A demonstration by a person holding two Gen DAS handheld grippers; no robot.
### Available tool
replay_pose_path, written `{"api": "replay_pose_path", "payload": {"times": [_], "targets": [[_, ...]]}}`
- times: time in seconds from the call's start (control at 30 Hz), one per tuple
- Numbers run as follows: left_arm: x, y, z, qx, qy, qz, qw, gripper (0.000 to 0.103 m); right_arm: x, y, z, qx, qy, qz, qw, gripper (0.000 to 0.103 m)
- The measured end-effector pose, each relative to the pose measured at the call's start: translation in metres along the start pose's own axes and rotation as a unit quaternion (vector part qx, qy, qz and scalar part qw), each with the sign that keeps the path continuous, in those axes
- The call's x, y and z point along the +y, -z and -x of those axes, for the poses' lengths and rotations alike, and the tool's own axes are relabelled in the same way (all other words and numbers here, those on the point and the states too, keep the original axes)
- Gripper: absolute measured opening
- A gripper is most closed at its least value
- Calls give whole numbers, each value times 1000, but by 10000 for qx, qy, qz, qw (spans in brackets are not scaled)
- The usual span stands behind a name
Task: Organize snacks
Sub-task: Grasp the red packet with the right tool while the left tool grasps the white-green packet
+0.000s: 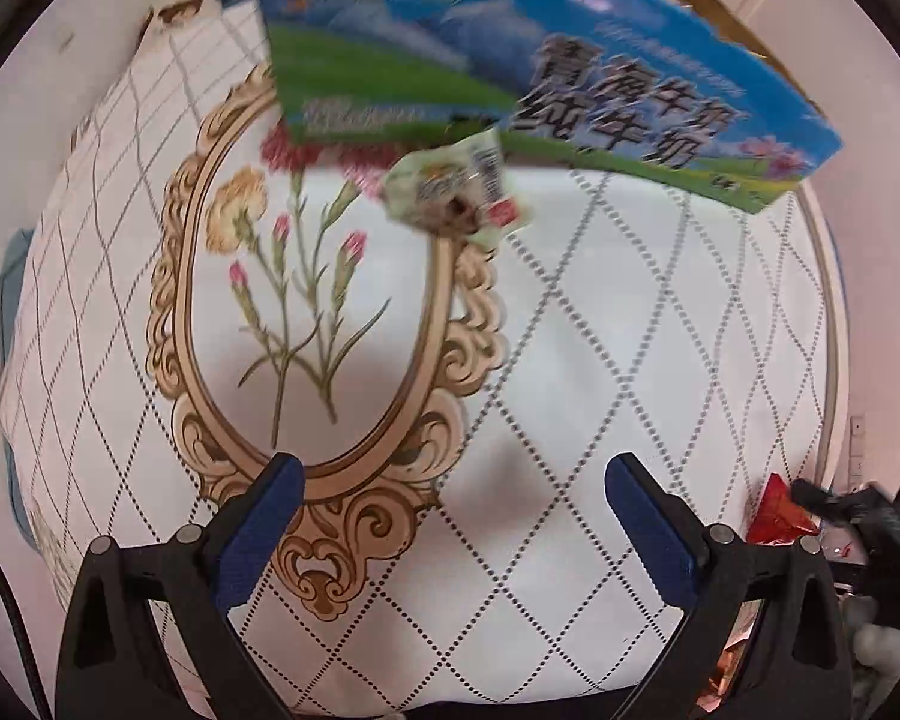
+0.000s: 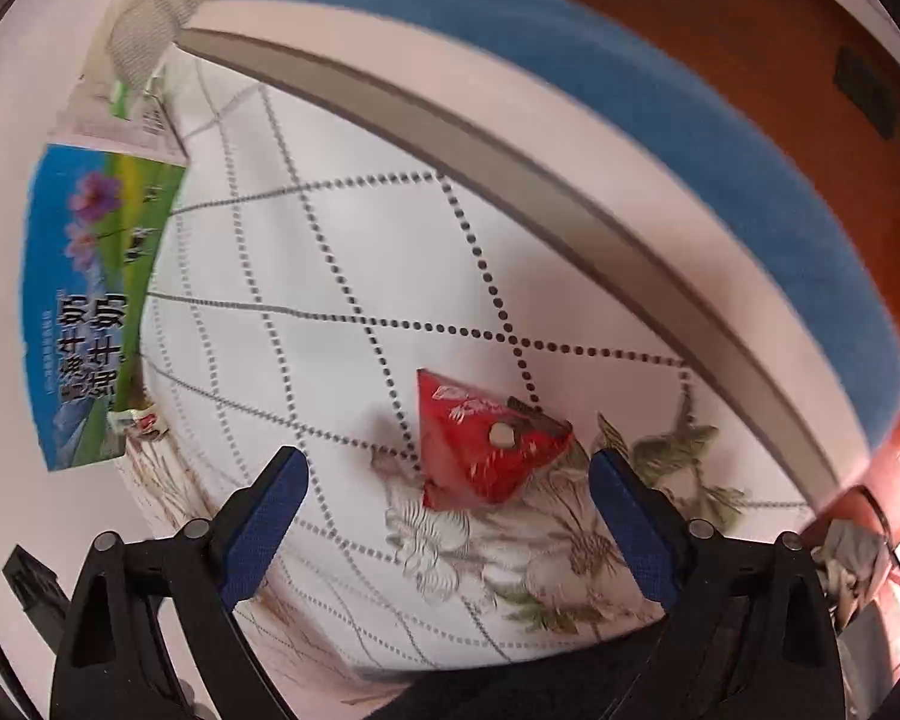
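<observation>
A pale green snack packet (image 1: 453, 189) lies on the white patterned tabletop, right in front of a blue-and-green milk carton box (image 1: 540, 66). My left gripper (image 1: 453, 516) is open and empty, well short of the packet. A red snack packet (image 2: 486, 444) lies on the cloth just ahead of my right gripper (image 2: 447, 510), which is open and empty, with the packet in line with the gap between its fingers. The box (image 2: 84, 300) and the green packet (image 2: 138, 420) show at the left in the right wrist view. The red packet (image 1: 777, 513) shows at the right edge in the left wrist view.
The table's grey rim (image 2: 510, 156) curves close behind the red packet, with a blue cushion (image 2: 660, 96) beyond it. A white mesh item (image 2: 150, 30) stands behind the box. The right gripper's black body (image 1: 870, 522) shows beside the red packet.
</observation>
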State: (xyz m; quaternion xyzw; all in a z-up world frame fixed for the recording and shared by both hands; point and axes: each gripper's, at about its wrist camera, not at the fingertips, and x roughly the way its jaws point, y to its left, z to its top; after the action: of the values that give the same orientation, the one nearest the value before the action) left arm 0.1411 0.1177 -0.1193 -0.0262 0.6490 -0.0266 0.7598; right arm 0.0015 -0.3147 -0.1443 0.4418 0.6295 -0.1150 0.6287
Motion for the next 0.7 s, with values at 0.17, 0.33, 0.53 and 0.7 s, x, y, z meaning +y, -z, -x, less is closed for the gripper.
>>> {"api": "replay_pose_path", "payload": {"times": [0.17,0.33,0.53,0.7], "targets": [[18,-5,1,-62,-227,125,9996,103,20,0,-23,-248,712,777,9941,60],[27,-27,2,-234,-302,192,9991,103,72,12,-33,-434,931,1861,9772,59],[29,-72,-8,-380,70,386,9985,103,136,16,-51,-536,1015,2714,9556,59],[20,-103,-35,-332,361,377,9981,101,161,7,-60,-483,1192,3002,9452,59]]}}
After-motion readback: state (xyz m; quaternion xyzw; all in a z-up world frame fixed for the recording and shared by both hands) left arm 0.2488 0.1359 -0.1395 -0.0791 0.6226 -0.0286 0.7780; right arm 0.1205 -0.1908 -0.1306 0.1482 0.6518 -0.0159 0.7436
